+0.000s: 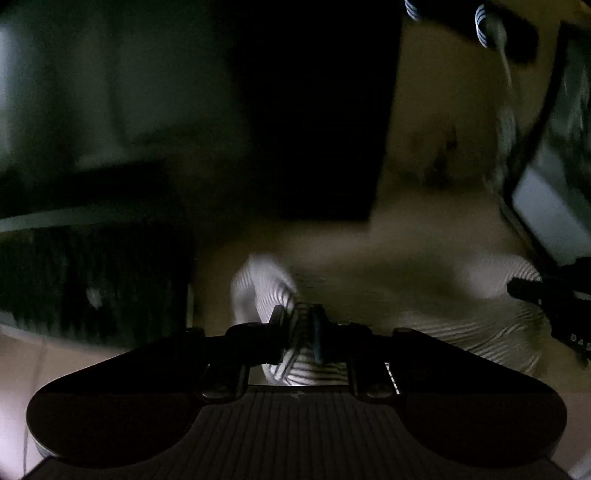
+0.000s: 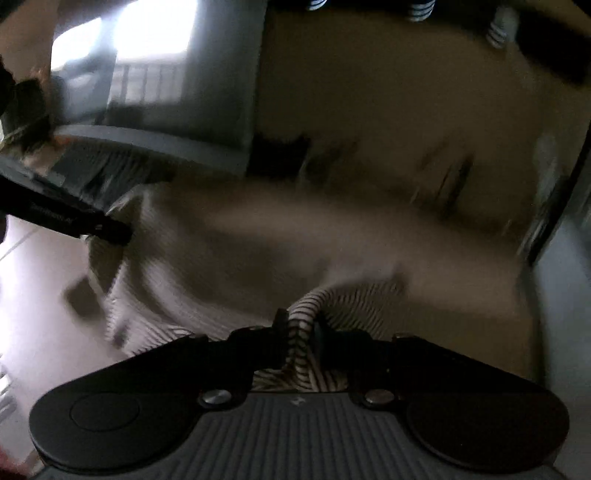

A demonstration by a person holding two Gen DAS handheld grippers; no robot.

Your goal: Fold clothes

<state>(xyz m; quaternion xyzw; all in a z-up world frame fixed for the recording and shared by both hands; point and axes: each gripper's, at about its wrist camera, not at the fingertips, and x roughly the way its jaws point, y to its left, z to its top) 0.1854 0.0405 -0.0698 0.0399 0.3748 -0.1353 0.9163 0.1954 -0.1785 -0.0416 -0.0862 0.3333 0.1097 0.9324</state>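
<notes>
Both fisheye views are dim and motion-blurred; a bright window (image 2: 155,33) glares top-left; edges bend.

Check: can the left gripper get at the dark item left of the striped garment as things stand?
Probably not. The left gripper is shut on the striped garment, as is the right gripper. The dark item looks unobstructed, but it must let go first.

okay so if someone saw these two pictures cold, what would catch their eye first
Probably the striped cloth, bunched between the shut fingers of the right gripper at bottom centre. The left gripper pinches the same striped cloth low in its own dim, blurred view. After that, the bright window at the right view's upper left.
</notes>
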